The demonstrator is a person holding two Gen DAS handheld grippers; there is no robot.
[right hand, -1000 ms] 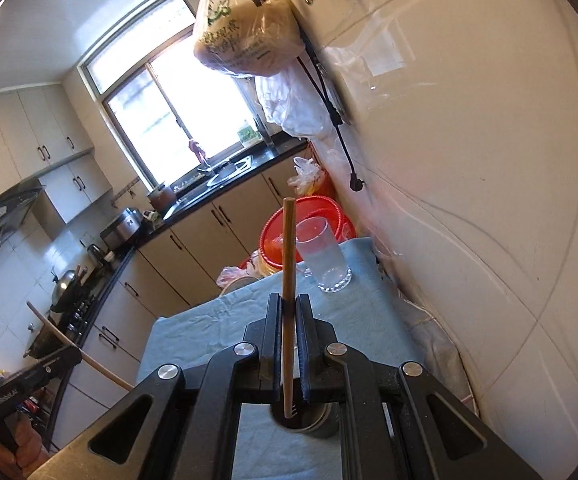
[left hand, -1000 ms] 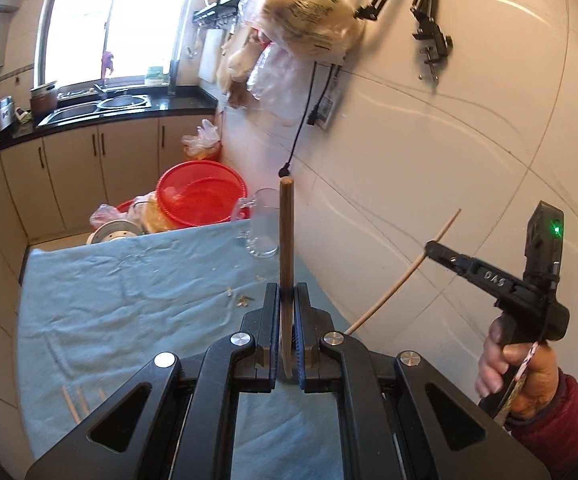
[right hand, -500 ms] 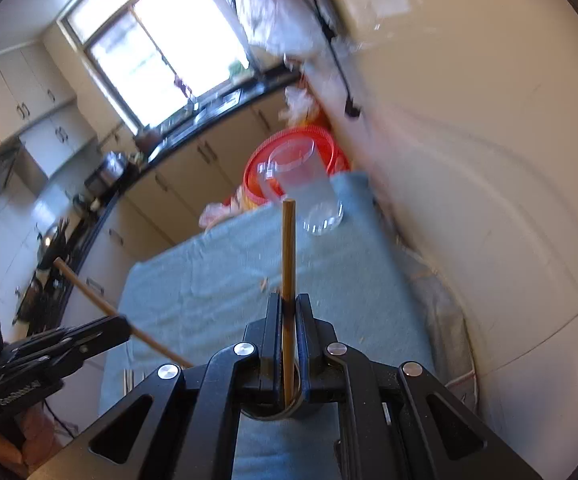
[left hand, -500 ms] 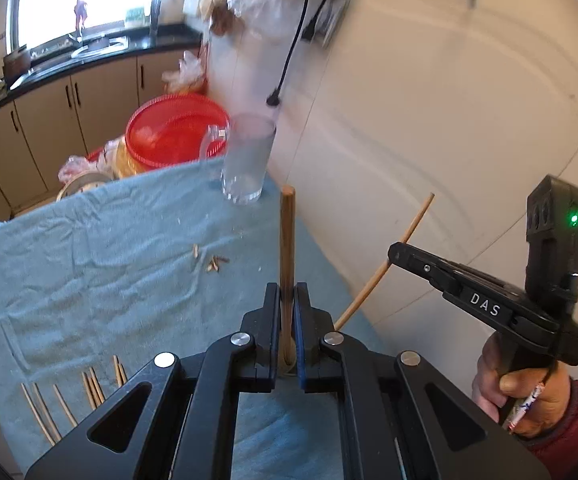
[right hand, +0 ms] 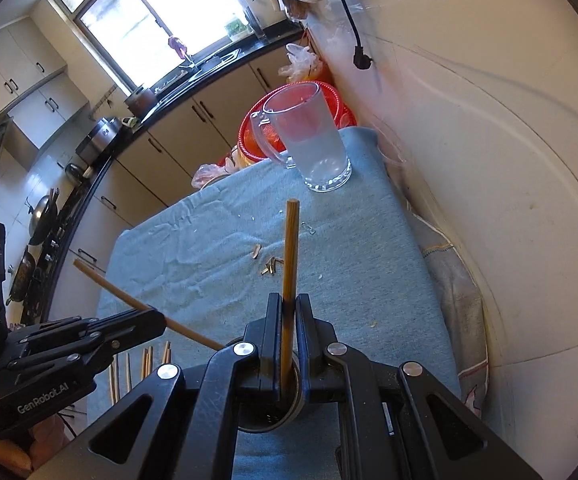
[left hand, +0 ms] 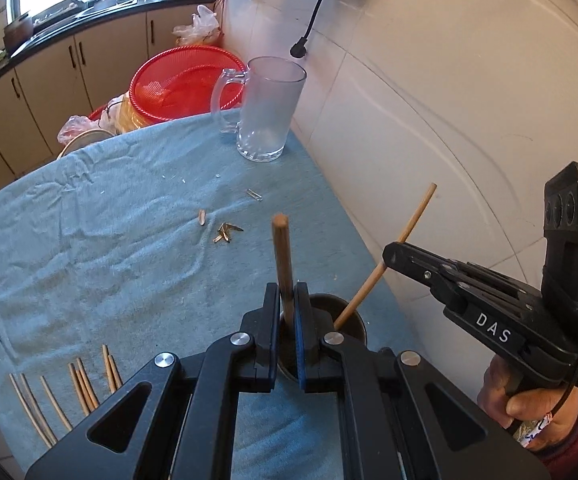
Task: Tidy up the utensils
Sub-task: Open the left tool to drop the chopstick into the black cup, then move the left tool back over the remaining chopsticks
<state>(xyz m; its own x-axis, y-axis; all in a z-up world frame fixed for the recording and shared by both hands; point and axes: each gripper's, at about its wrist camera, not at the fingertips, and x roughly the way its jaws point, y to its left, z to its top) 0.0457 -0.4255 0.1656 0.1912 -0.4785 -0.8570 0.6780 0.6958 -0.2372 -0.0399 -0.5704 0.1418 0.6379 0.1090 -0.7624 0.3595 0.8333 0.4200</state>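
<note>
Here both grippers' jaws clamp chopsticks (left hand: pixel 283 264) seemingly over the cup (left hand: pixel 351 320) near the table edge (left hand: pixel 353 220).

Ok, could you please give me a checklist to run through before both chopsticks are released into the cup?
1. Left gripper shut on left chopstick: ok.
2. Right gripper shut on right chopstick: ok.
3. Right chopstick's lower end inside the dark cup: ok.
4. Left chopstick's lower end inside the cup: cannot tell, hidden by the fingers.
5. Cup upright on the blue cloth: ok.
6. All chopsticks collected: not ok, loose chopsticks lie on the cloth.
</note>
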